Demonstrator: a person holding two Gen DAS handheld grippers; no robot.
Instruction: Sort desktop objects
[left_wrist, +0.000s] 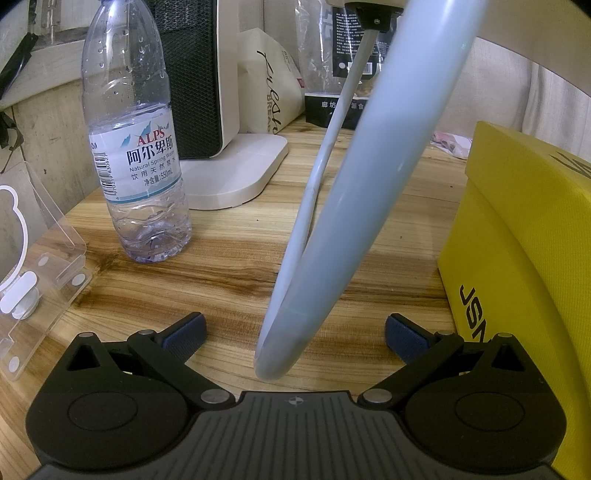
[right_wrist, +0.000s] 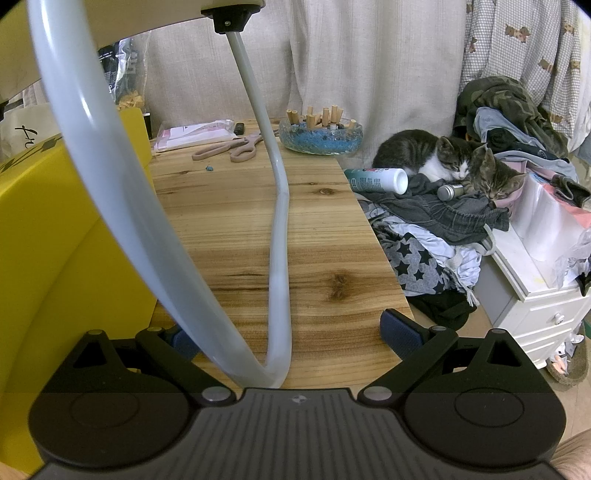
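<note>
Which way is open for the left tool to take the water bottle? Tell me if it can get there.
Probably yes. The left tool is open and empty, and the water bottle stands upright ahead to its left on bare table. The white lamp tube rises just right of that line, so angle left.

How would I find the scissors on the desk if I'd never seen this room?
Start at the wooden desk and look to its far end, by the curtain. There, left of the glass ashtray full of blue beads and cigarette butts, and in front of a flat pink-and-white packet, lie the scissors. They are the only thing there with two big beige loop handles.
</note>
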